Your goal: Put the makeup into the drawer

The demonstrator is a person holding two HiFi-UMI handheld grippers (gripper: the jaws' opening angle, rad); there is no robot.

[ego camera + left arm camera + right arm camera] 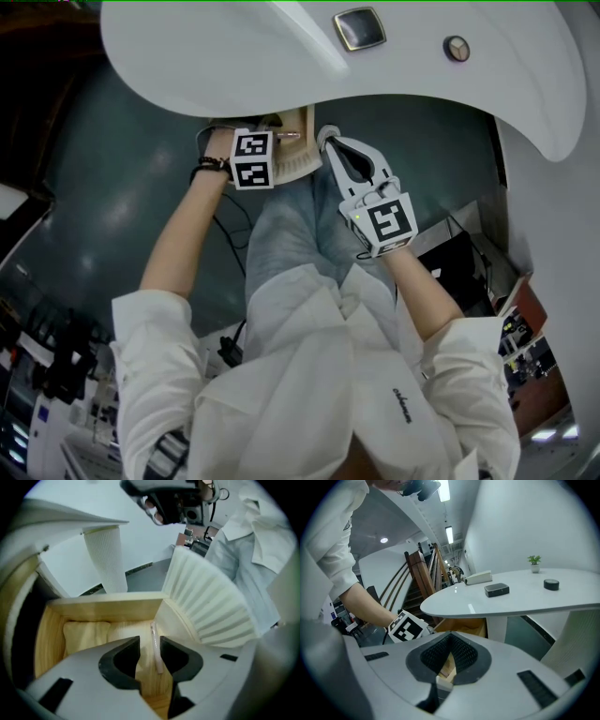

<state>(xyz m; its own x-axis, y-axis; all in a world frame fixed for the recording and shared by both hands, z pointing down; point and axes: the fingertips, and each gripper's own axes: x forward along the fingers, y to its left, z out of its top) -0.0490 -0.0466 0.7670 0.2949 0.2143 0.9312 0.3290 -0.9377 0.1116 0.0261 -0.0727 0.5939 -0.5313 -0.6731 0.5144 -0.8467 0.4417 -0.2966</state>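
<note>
Lying on the wooden floor of the open drawer (pixel 108 603), the slim pink makeup stick (pixel 156 649) looks delivered. The left gripper (pixel 150 641) hovers over it, jaws slightly apart, gripping nothing. The right gripper (pixel 449 635) hangs nearby, jaws pressed together and empty. Probably only closing the drawer is left.

Pale matt wooden drawer (pixel 108 604) under glossy white table (pixel 234 47).
</note>
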